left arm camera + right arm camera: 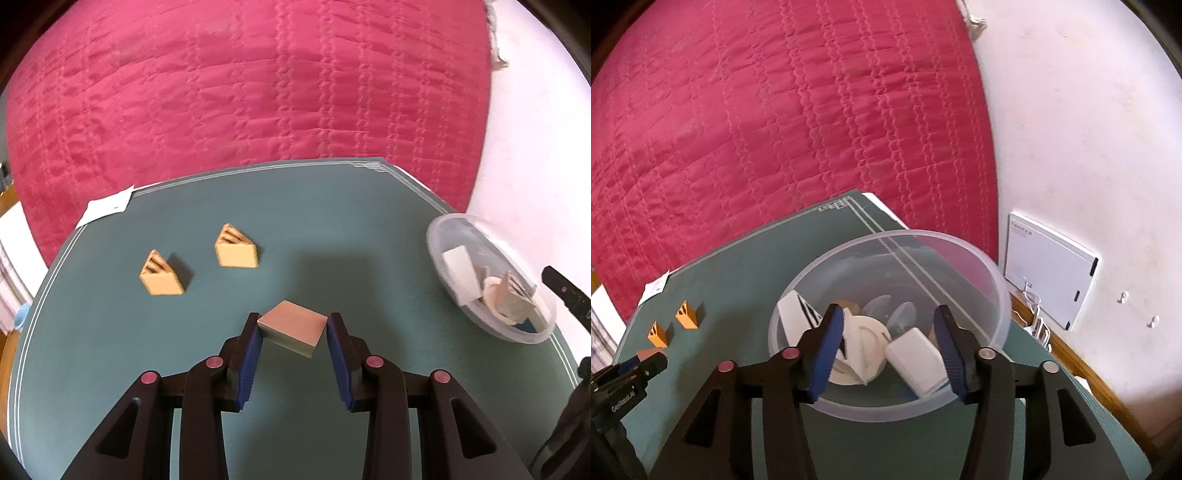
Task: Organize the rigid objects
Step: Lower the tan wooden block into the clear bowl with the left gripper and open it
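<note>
My left gripper (pixel 293 325) is shut on a tan wooden block (pixel 292 328), its blue pads on the block's two corners, just above the green mat (pixel 332 229). Two orange wedge blocks (pixel 161 274) (pixel 236 246) stand on the mat ahead to the left. A clear plastic bowl (pixel 439 243) with several white and tan pieces sits at the mat's right edge. My right gripper (pixel 888 314) is open and empty above that bowl (pixel 993 280). The wedges (pixel 657 334) (pixel 687 314) and the left gripper (pixel 646 363) show at the left of the right wrist view.
A red quilted bedspread (pixel 258 81) lies beyond the mat. A white paper tag (pixel 107 206) sits at the mat's far left corner. A white wall (pixel 1089 129) with a white box (pixel 1049 267) is to the right, above a wooden edge.
</note>
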{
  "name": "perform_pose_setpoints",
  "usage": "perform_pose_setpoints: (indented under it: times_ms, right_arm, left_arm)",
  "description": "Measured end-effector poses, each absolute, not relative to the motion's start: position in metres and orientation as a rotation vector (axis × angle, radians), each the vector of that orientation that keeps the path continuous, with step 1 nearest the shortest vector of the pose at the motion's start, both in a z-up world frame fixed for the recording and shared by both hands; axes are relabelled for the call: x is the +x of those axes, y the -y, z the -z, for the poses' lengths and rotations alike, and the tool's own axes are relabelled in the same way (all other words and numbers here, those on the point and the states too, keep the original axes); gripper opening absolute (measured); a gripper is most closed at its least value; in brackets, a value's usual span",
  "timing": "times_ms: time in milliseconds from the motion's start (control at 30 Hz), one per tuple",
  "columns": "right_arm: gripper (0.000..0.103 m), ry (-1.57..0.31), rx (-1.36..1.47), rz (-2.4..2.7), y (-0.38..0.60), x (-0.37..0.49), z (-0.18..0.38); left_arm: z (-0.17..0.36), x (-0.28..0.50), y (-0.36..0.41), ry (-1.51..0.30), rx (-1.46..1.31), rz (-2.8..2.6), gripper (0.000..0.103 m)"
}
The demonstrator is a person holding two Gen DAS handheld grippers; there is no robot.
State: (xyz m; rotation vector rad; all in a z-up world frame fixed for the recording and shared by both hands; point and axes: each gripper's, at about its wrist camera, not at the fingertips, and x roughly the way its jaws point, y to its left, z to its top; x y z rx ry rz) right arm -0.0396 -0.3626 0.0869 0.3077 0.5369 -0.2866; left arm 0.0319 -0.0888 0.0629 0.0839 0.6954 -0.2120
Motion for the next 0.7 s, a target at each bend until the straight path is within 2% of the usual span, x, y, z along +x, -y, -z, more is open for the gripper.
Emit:
perform_pose_setpoints:
  times_ms: [67,700]
  right_arm:
    - [0.063,-0.526,0.323,0.300,0.366,-0.043,-0.086]
    - [0.064,-0.482,0.376,0.410,0.395,-0.058,-0.087]
  left_arm:
    - [-0.066,0.031,0.099,-0.687,0.098,0.232,0.038]
    - [-0.085,0.034,0.205,-0.680,0.157,0.473,0.038]
